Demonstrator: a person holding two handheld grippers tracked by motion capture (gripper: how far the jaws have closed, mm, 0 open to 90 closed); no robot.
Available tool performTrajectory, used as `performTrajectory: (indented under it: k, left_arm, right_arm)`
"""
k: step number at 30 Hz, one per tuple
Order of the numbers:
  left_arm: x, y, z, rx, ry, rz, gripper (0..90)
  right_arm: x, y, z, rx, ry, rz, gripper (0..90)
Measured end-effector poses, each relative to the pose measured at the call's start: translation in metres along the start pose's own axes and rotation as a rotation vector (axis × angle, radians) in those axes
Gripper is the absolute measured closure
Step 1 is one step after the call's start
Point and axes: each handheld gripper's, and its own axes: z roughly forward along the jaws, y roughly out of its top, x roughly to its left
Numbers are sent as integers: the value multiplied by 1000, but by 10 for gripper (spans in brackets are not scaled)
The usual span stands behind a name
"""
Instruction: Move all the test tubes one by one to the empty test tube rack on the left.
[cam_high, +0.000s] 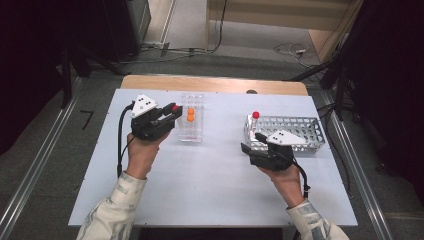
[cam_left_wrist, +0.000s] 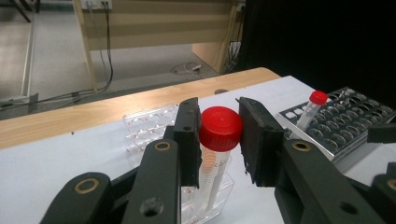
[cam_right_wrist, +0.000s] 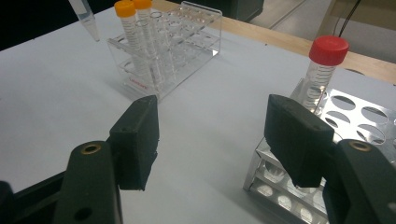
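Note:
My left gripper (cam_high: 173, 111) is shut on a clear tube with a red cap (cam_left_wrist: 220, 128), the pads pressing on the cap from both sides. I hold it upright just left of the clear plastic rack (cam_high: 192, 131), its pointed tip (cam_right_wrist: 87, 16) off the table. Two orange-capped tubes (cam_high: 190, 114) stand in that rack. Another red-capped tube (cam_high: 256, 115) stands in the near left corner of the perforated metal rack (cam_high: 300, 131). My right gripper (cam_high: 252, 142) rests at that rack's front left corner, open, with nothing between its pads (cam_right_wrist: 137, 140).
The racks stand on a white table top (cam_high: 215, 175) with a wooden strip (cam_high: 215, 84) along the far edge. Cables lie on the floor beyond. Dark stands flank the table on both sides.

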Motion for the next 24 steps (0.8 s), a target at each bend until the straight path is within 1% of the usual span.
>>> performTrajectory:
  k: [8,14,20,24]
  left_arm:
    - [2,0,7,12,13,-6,695]
    - [4,5,12,17,30,4,695]
    - [9,5,18,30,45,-4,695]
    - [11,6,19,29,51,-9,695]
  right_arm:
    - [0,0,0,-4,-2,1,338]
    - [-1,1,-1,-7,-2,4,338]
    - [-1,1,-2,-10,-4,2,339]
    - [-1,1,-2,-11,-5,4,339]
